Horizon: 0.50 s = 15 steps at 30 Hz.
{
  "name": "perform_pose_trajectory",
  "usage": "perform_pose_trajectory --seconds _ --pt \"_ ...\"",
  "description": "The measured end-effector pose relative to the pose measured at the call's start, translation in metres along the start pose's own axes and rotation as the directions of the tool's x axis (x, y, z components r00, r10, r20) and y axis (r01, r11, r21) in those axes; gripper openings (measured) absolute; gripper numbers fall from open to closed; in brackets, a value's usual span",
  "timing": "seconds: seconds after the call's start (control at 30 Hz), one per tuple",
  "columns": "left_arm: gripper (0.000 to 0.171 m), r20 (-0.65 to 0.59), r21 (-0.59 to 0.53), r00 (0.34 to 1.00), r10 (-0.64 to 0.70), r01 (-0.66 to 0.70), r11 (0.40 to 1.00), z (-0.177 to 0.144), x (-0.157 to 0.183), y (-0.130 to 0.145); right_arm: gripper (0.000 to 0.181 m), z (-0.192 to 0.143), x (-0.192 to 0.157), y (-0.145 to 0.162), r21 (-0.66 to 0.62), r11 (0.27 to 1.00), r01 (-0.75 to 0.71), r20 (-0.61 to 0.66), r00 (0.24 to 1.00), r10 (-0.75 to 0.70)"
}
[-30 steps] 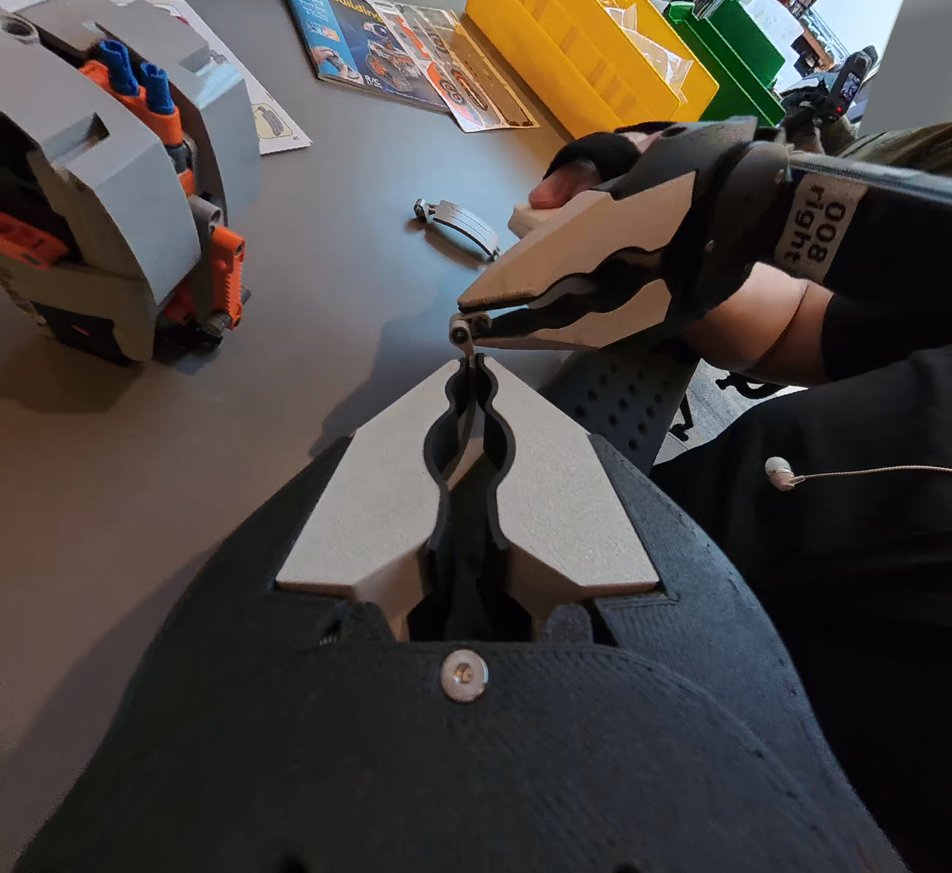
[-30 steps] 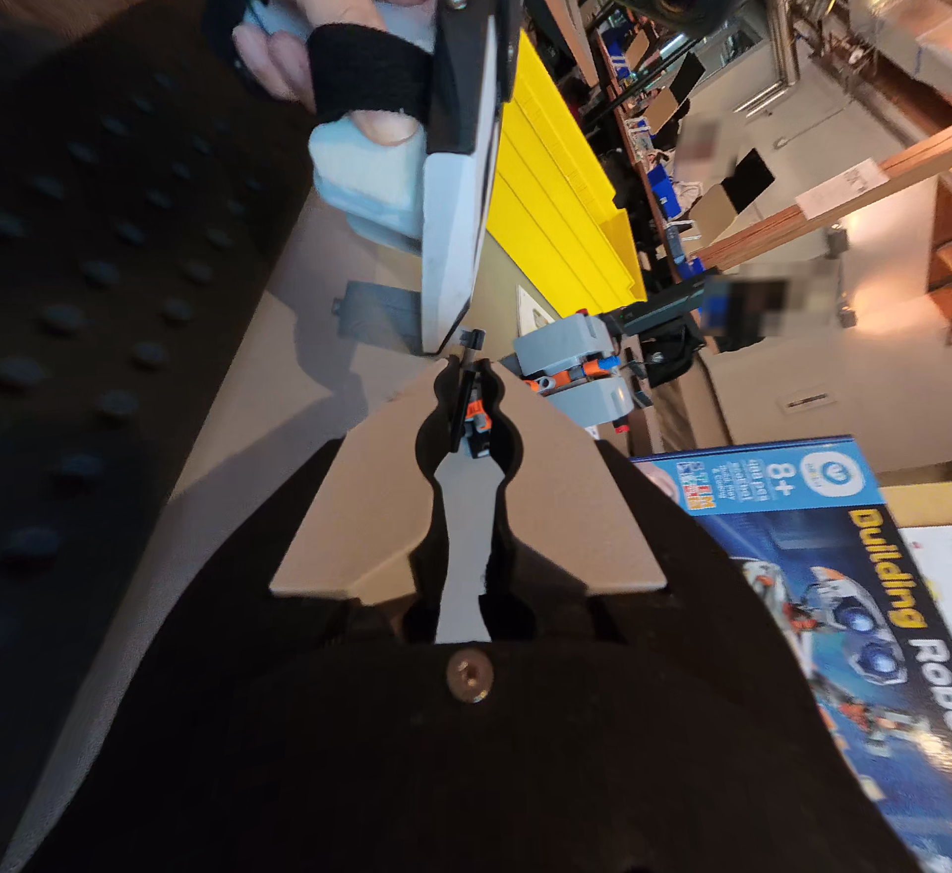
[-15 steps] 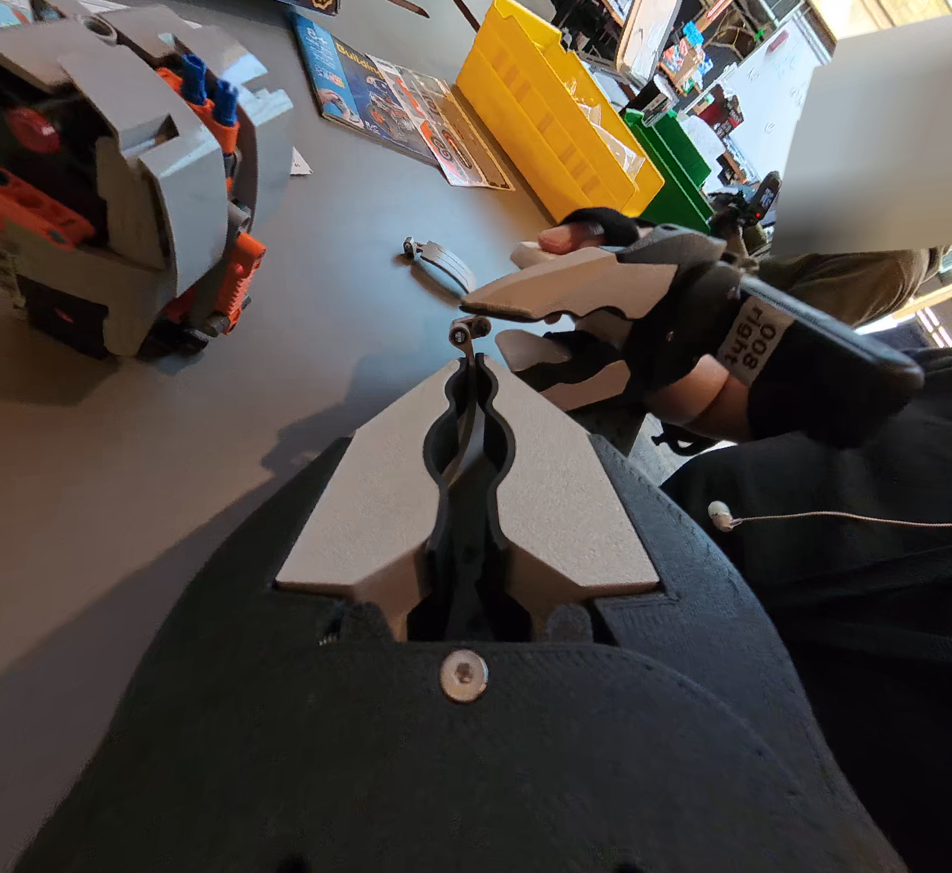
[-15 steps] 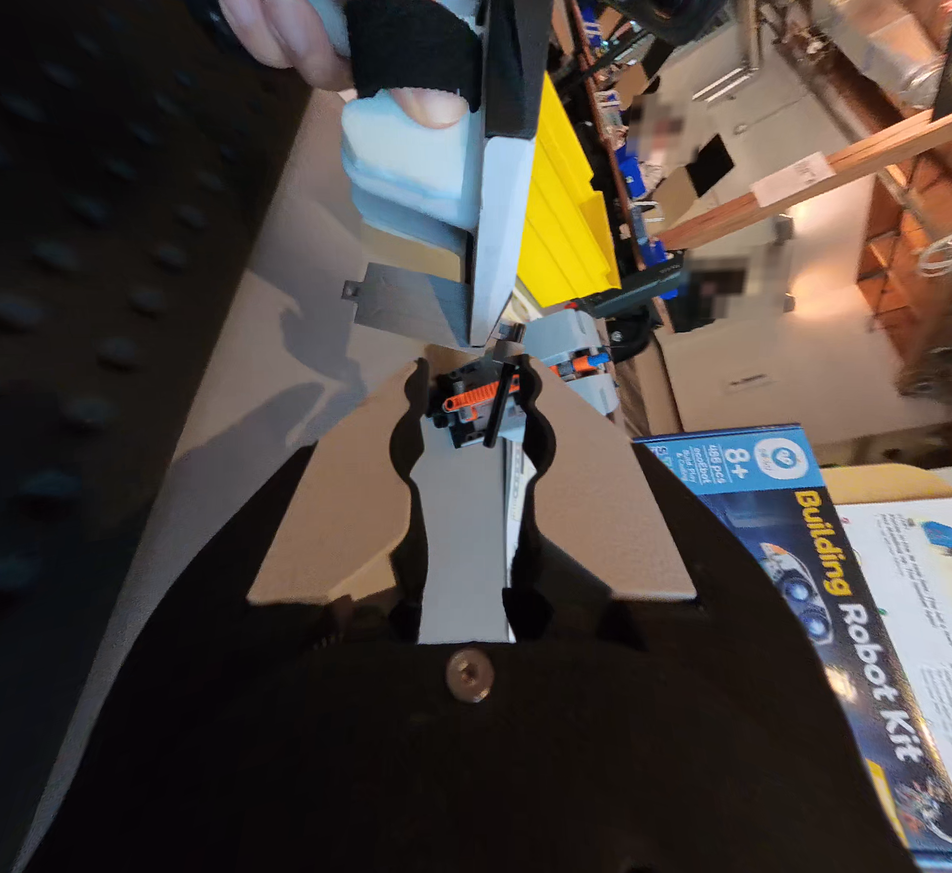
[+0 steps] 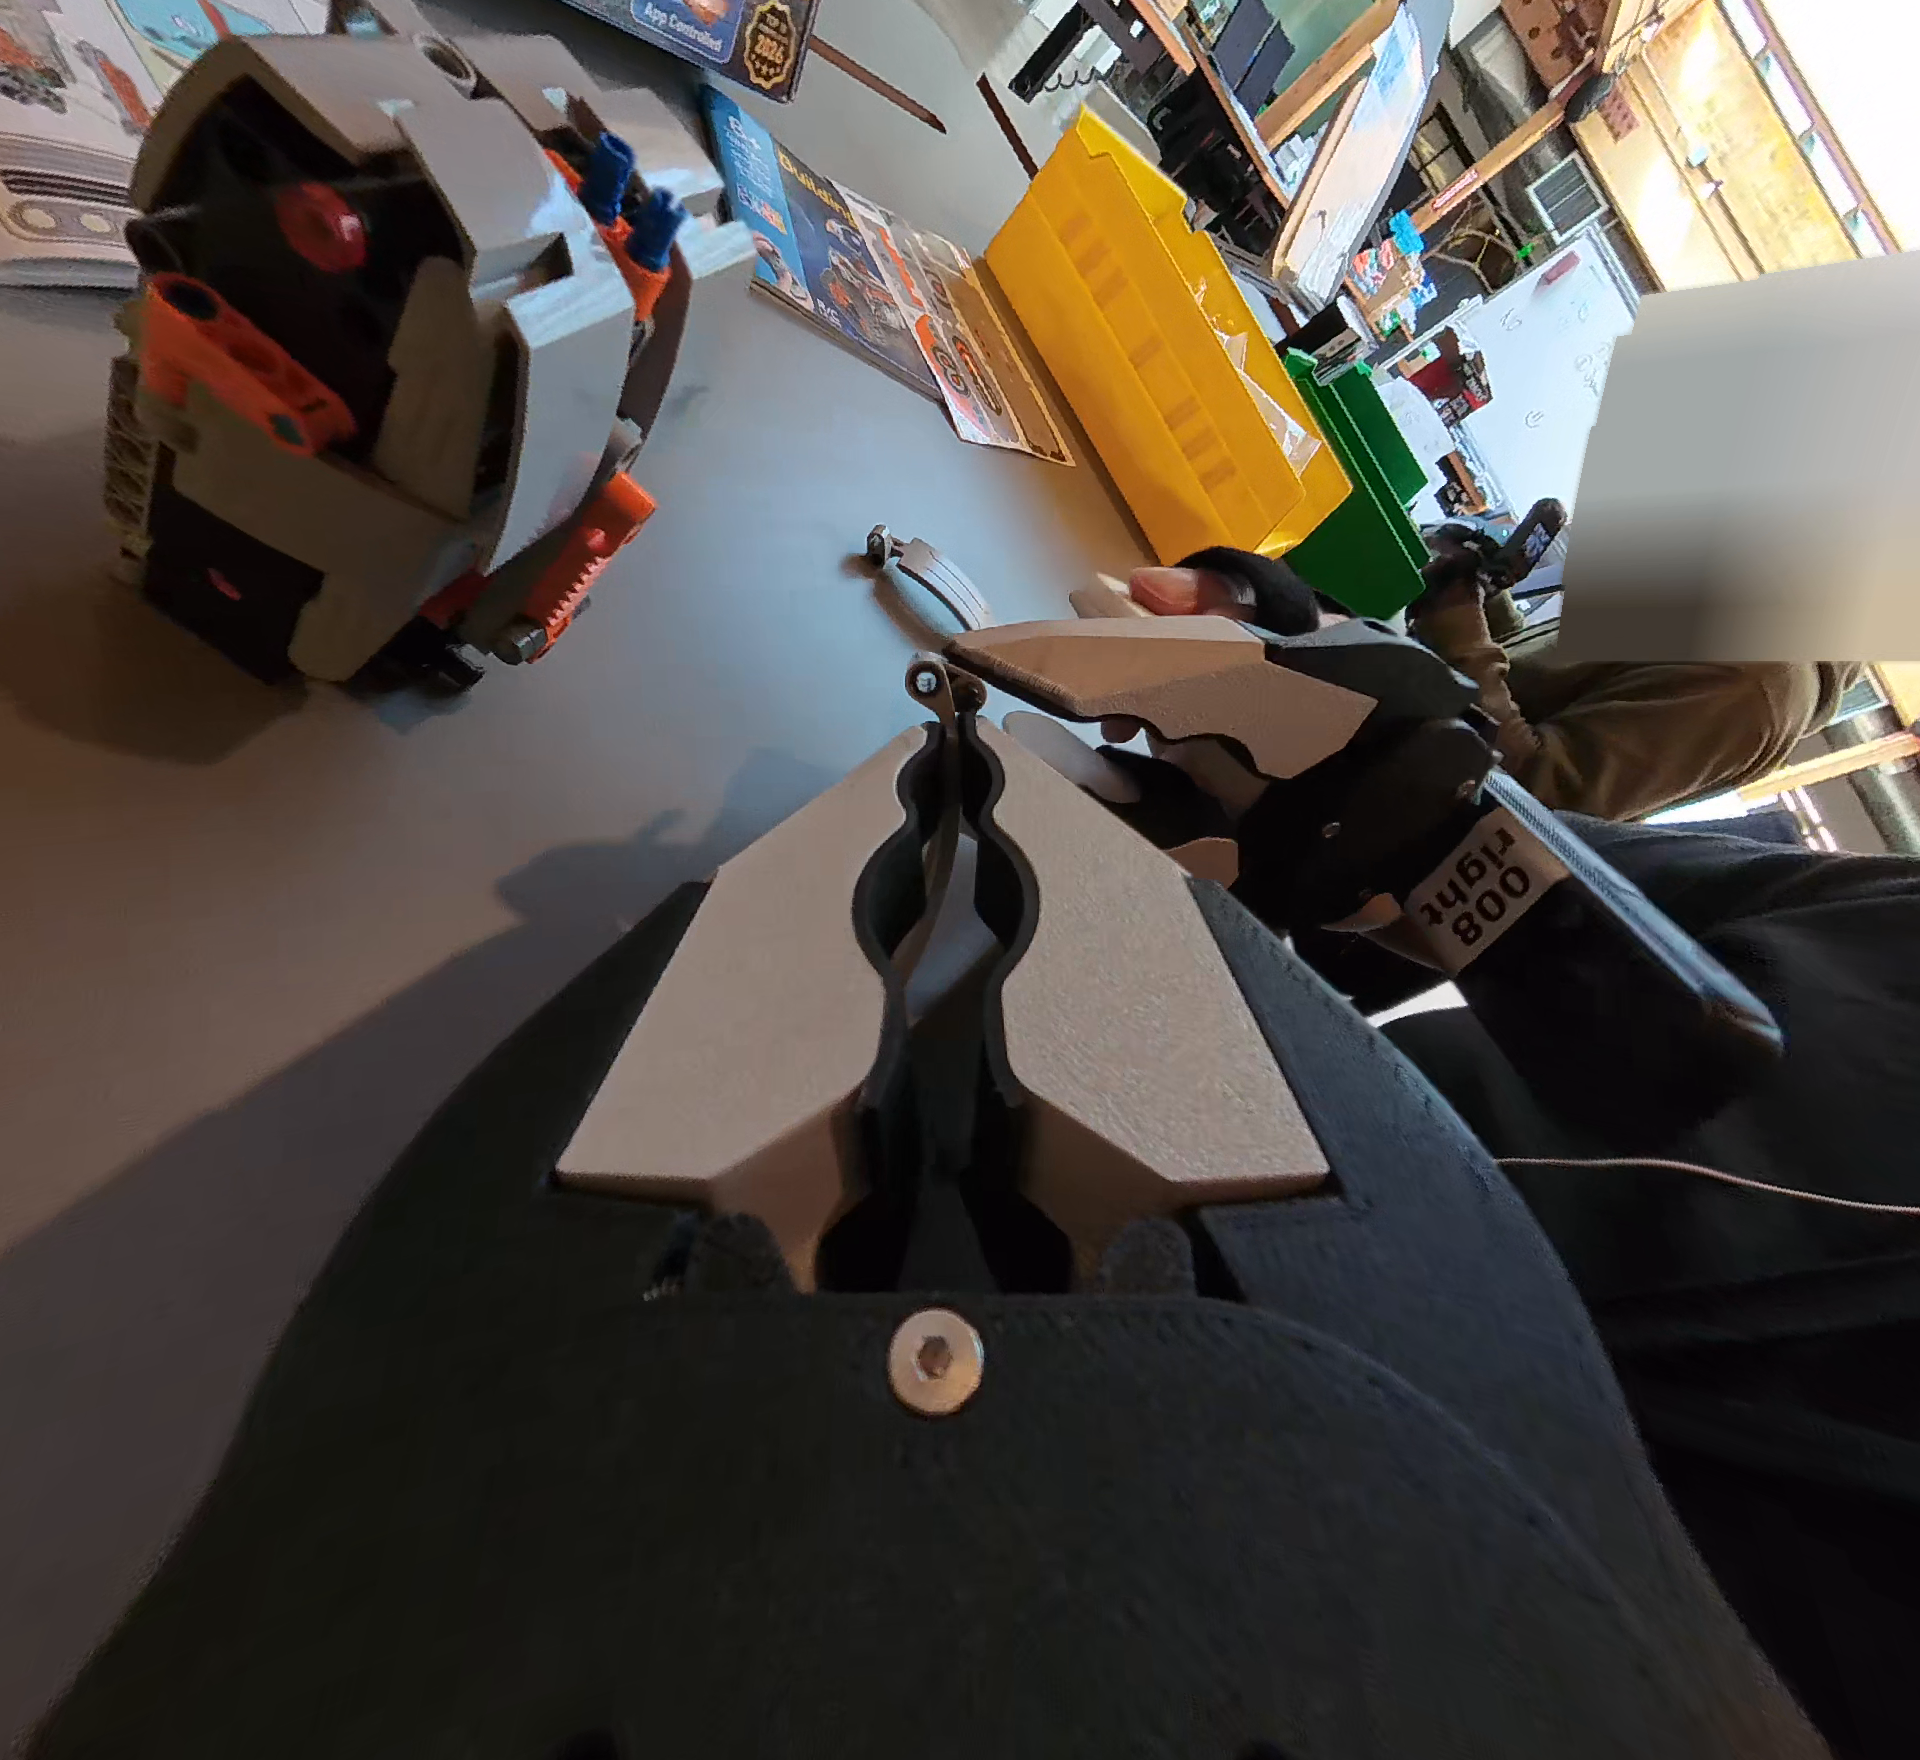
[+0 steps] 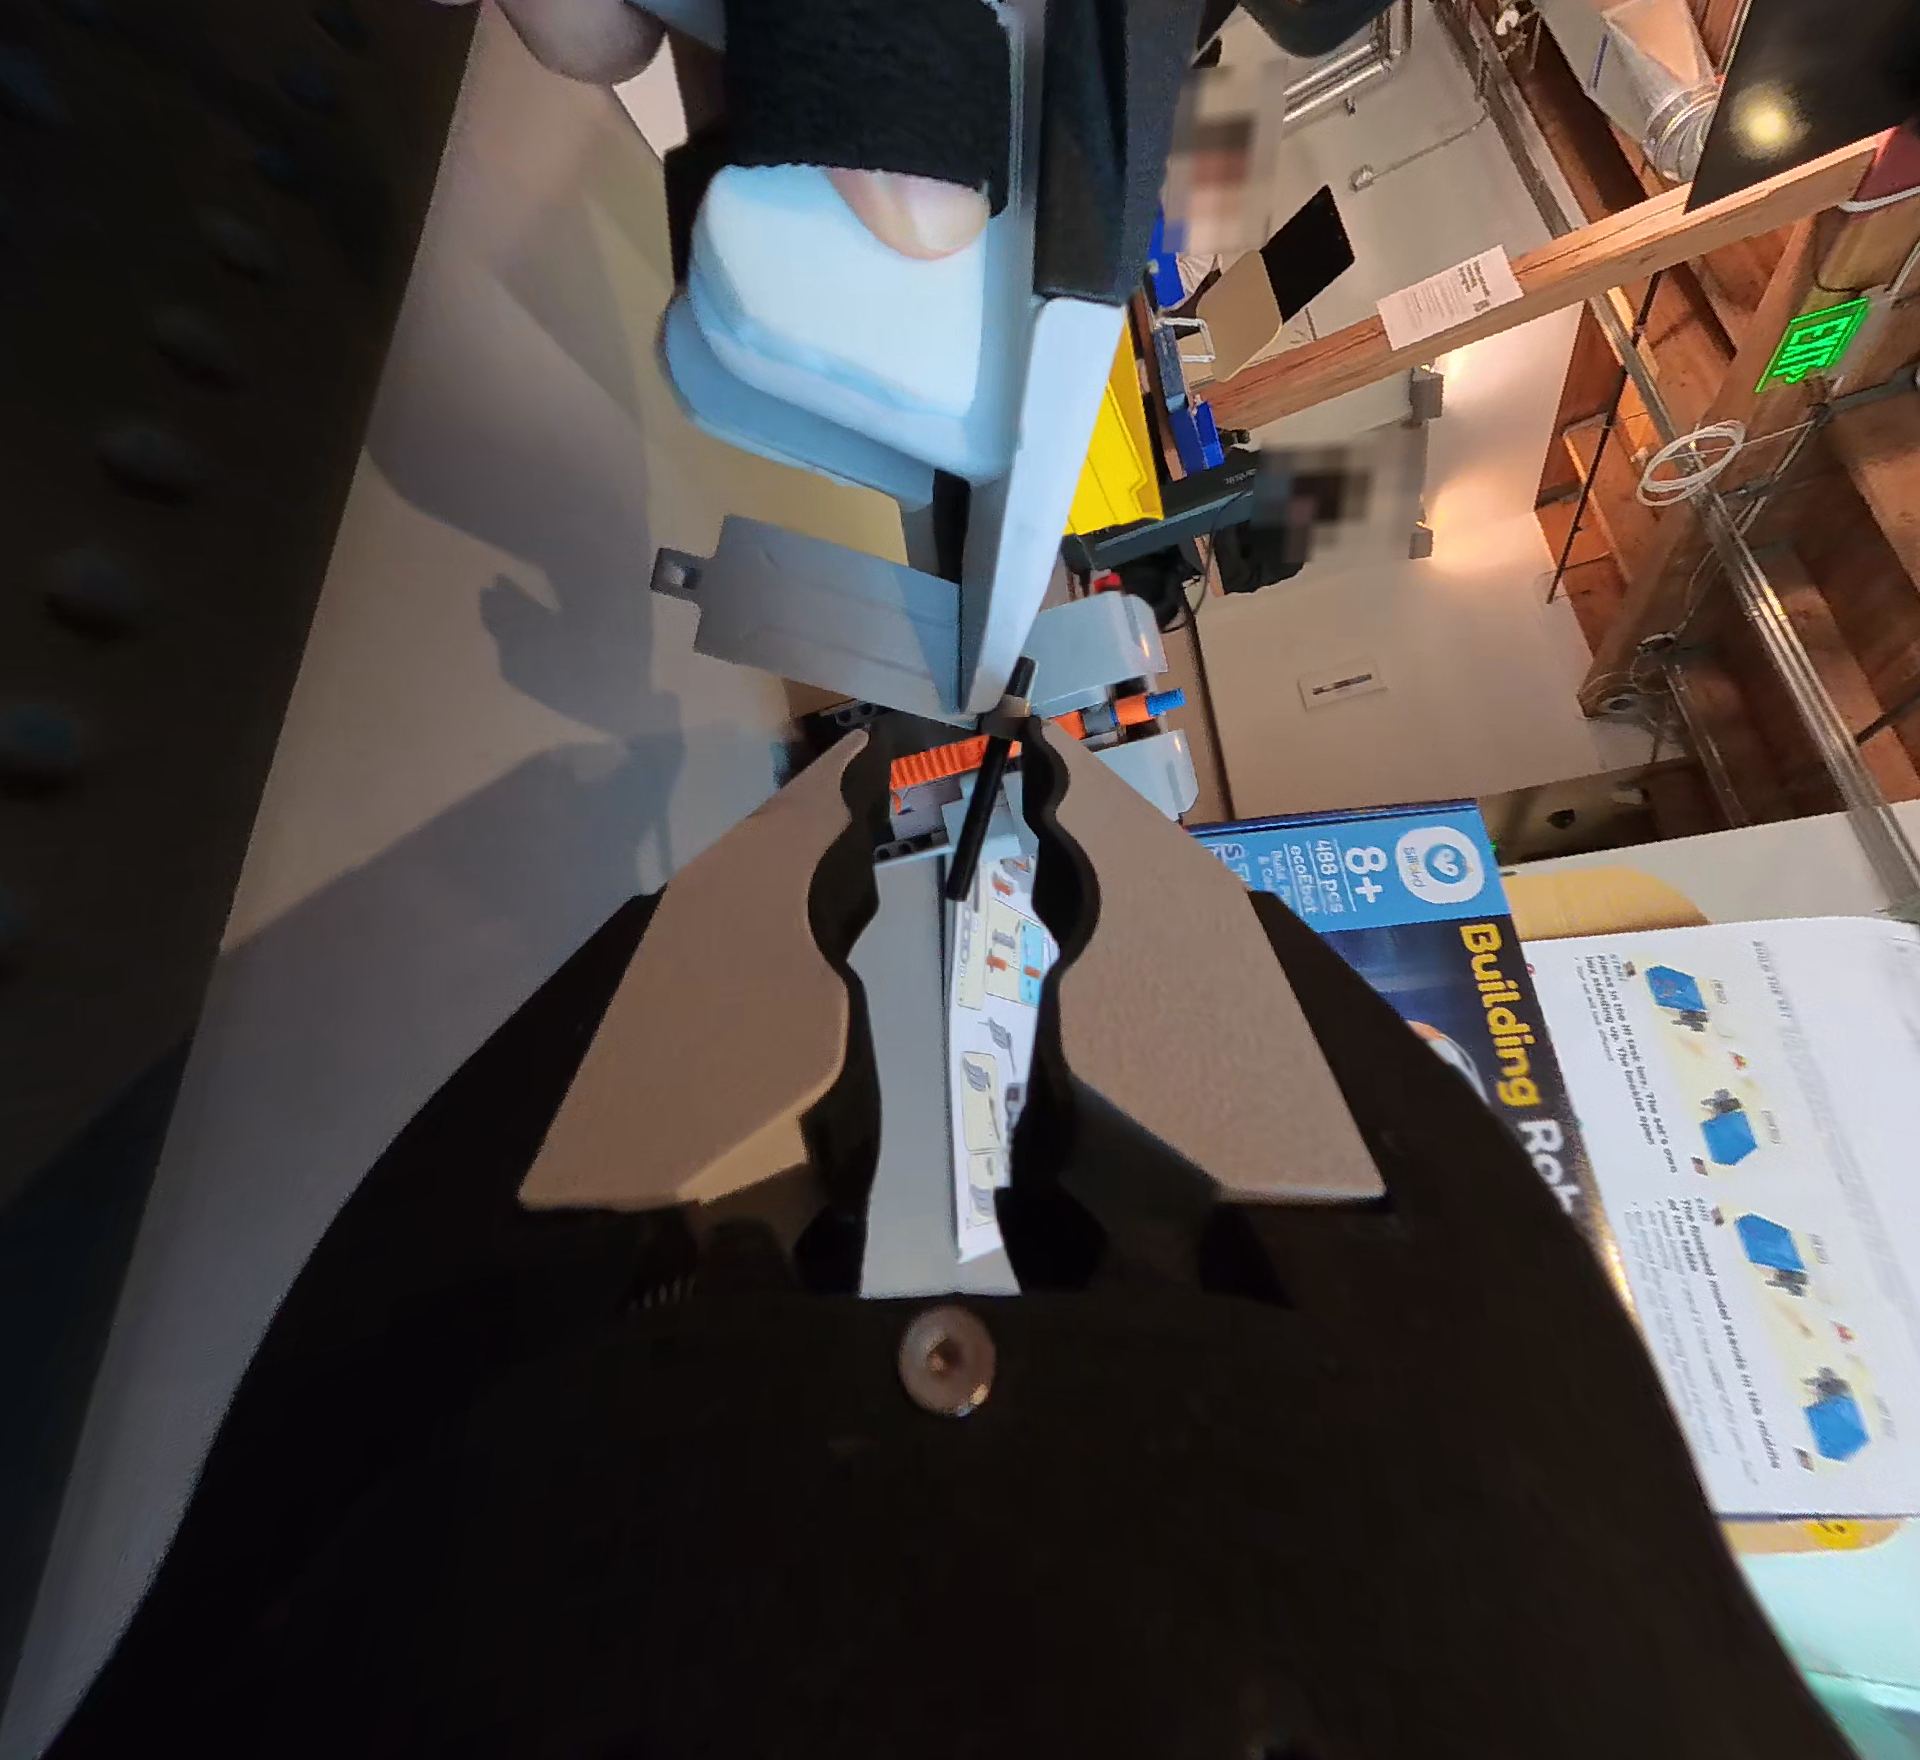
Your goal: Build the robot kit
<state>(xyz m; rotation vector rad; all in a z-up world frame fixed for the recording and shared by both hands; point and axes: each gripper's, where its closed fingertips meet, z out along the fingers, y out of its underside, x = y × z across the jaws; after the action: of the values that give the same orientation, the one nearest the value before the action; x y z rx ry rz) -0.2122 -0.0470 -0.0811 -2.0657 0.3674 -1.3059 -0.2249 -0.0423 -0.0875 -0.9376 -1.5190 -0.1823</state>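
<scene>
My left gripper is shut on a thin black axle with a small grey connector on its far end, held above the grey table. My right gripper is open, its tips on either side of the axle without gripping it. In the left wrist view the right gripper comes in from the right, just beside the connector. In the right wrist view the left gripper comes down from above. A grey, orange and black block model stands at the left.
A loose curved grey panel lies on the table behind the grippers. A yellow bin and a green bin stand at the far right, with a booklet beside them. A printed box and an instruction sheet lie to the right. My two grippers' fingertips are within a few centimetres of each other.
My right gripper was shut at the axle's end a second ago and has opened wide. My left gripper kept hold of the axle while both views tilted.
</scene>
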Motion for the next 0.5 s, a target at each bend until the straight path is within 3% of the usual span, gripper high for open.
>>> perform_pose_trajectory --seconds 0.1,0.27,0.33,0.5 --pt "0.0 -0.016 0.005 1.0 -0.01 0.01 1.0 0.0 -0.004 0.002 0.025 0.002 -0.004 0.002 0.007 1.0 0.002 0.021 1.0 -0.002" --pt "0.0 -0.113 0.055 0.993 -0.019 0.025 0.998 -0.005 -0.001 0.001 0.023 -0.004 0.009 0.003 0.106 0.958 -0.266 0.122 0.96 0.253" --pt "0.0 -0.116 0.072 0.993 0.003 0.006 0.997 -0.008 -0.001 0.0 0.009 -0.005 0.002 0.009 0.101 0.942 -0.32 0.211 0.932 0.294" --pt "0.0 -0.132 0.083 0.991 0.033 -0.022 0.996 -0.007 -0.003 0.002 0.003 -0.004 0.002 0.015 0.089 0.946 -0.313 0.198 0.936 0.291"
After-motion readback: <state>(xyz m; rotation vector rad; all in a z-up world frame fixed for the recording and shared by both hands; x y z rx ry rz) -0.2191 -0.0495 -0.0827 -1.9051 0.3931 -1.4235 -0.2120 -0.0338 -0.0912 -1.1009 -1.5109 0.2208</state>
